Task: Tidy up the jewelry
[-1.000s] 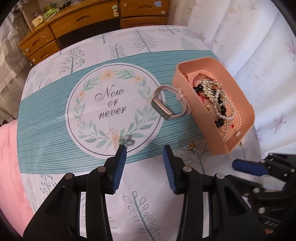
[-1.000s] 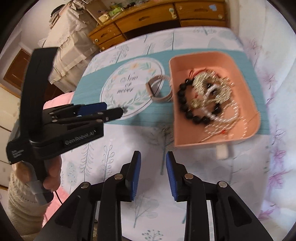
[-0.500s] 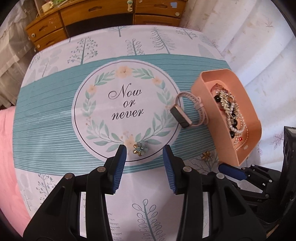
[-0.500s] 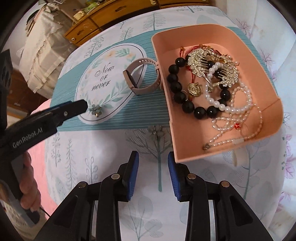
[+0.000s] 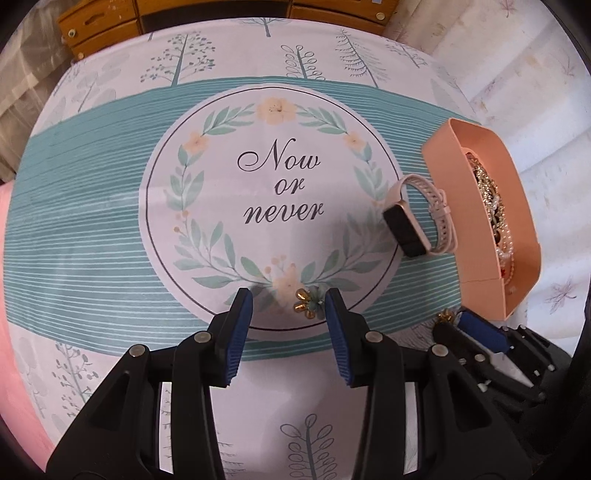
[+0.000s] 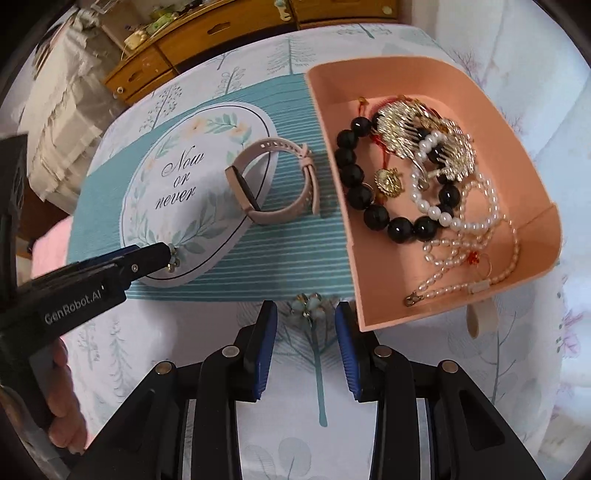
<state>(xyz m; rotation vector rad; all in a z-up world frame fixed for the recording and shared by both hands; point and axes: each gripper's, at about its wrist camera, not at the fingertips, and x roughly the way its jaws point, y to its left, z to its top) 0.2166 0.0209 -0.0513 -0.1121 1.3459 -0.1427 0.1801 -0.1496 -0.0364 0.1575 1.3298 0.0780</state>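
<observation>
A peach tray (image 6: 524,155) at the table's right holds black beads (image 6: 373,210), pearl strings (image 6: 476,218) and gold combs (image 6: 424,136); it also shows in the left wrist view (image 5: 443,192). A pink smartwatch (image 6: 273,184) stands on the cloth just left of it, seen too in the left wrist view (image 5: 417,218). My left gripper (image 5: 288,306) is open around a small teal-and-gold flower earring (image 5: 308,301). My right gripper (image 6: 306,317) is open around a second flower earring (image 6: 308,306) beside the tray's near corner.
The table wears a teal-and-white cloth printed "Now or never" (image 5: 280,184). A wooden dresser (image 6: 221,33) stands beyond the far edge. White curtain fabric (image 5: 517,74) hangs at the right. The left gripper's body (image 6: 74,288) crosses the right wrist view's left side.
Both grippers have moved forward and down toward the cloth. The left fingertips now flank the first earring and the right fingertips flank the second. Both stay open.
</observation>
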